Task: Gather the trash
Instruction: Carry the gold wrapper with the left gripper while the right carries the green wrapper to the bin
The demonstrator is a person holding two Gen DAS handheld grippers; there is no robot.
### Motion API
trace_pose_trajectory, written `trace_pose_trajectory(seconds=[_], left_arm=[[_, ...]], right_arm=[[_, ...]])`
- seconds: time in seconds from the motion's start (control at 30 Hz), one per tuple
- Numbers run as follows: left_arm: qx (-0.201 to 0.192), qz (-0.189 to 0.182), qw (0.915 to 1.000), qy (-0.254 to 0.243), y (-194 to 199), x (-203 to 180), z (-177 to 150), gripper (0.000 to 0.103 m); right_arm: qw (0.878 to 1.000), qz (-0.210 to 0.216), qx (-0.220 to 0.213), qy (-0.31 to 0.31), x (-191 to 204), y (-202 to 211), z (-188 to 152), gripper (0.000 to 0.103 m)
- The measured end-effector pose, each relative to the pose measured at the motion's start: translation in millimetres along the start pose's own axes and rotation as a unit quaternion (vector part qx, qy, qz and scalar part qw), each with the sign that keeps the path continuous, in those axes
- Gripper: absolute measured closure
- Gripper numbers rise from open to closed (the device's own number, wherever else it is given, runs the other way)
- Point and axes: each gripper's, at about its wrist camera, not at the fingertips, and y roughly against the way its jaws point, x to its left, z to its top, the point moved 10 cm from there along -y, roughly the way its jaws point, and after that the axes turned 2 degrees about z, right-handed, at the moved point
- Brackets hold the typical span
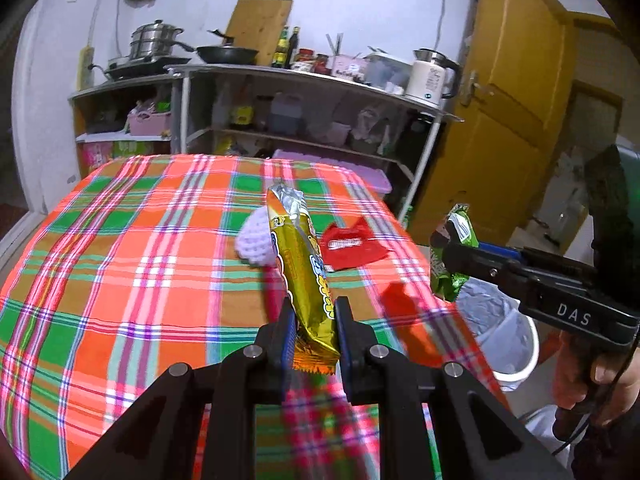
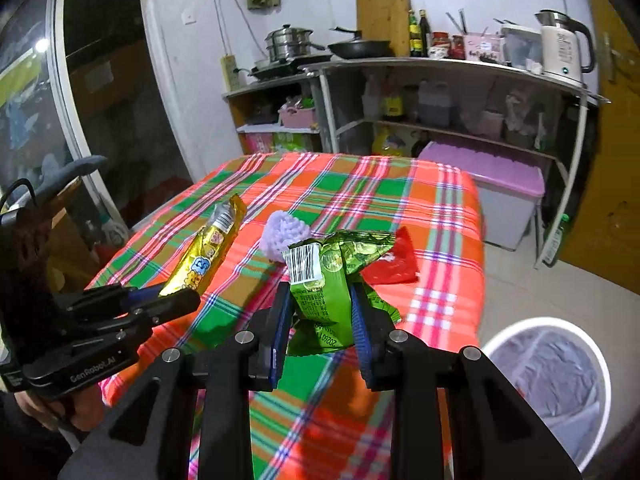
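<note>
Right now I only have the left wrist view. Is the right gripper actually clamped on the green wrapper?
Observer: Yes. In the right wrist view, both pads of the right gripper press the green wrapper, barcode side up.
Operator: The bin? I only see a slice of it behind that gripper.
Observer: The white bin stands on the floor beside the table's right edge. Its mouth is uncovered and there's a grey liner inside.
Operator: What's off to the left of the table?
Observer: A dark glass door in a white frame.
</note>
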Motion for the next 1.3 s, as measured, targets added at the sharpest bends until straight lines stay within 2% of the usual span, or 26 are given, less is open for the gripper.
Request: trace_pose_trajectory(seconds=[0.47,1.03,1.3], left_arm=[[0.000,-0.048,0.9979,-0.044,9,-80,-5,0.084],[0.022,-0.101,0.9899,-0.096,-12,-165,-16,0.084],[0.032,-0.118,0.9860,-0.114,-26,-191,-21,0.084]], right_arm=[[0.998,-0.042,-0.035,-0.037,-41,64,-20,0.073],[0.990,-0.097,-0.048,-0.091,-111,109,-49,0.073],[0.986,-0.115,-0.049,-0.114,-139,121,-63,0.073]])
